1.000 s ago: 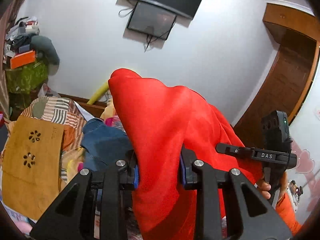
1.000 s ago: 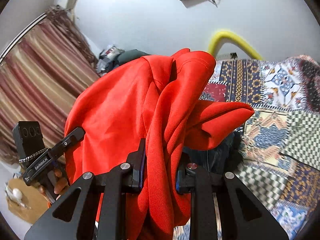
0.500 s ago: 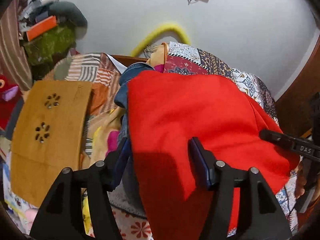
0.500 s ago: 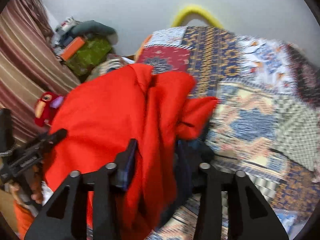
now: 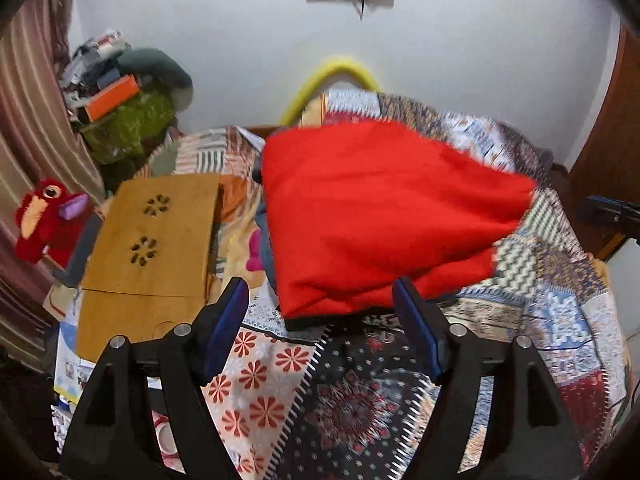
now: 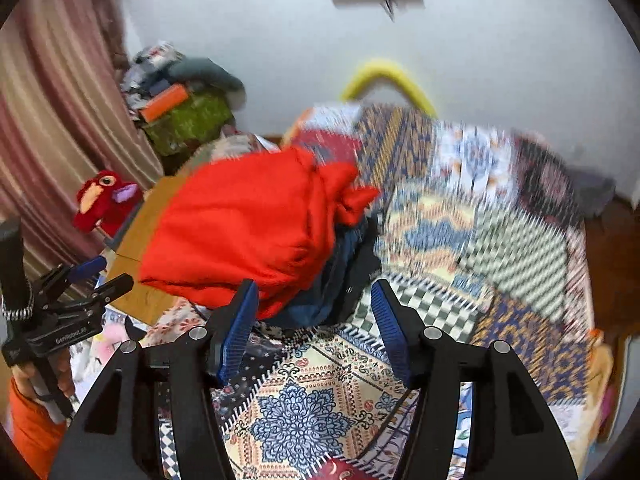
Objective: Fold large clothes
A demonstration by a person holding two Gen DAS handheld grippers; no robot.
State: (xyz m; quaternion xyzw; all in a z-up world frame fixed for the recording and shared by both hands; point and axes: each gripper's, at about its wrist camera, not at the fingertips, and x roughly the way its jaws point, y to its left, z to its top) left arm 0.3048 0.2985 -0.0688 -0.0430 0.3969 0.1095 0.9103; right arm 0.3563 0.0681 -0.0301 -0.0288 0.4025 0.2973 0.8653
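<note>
Hand-held gripper (image 5: 320,300) at garment (image 5: 380,216) edge

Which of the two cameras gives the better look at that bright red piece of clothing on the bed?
The left wrist view. There the bright red garment fills the middle as one broad, mostly flat spread. In the right wrist view the same garment sits off to the left, bunched and blurred, lying over dark blue clothes.

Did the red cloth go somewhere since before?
Yes. The red cloth dropped out of both grippers, whose jaws have just been opening, and now lies on the patterned bedspread, lower against the yellow tube at the wall.
</note>
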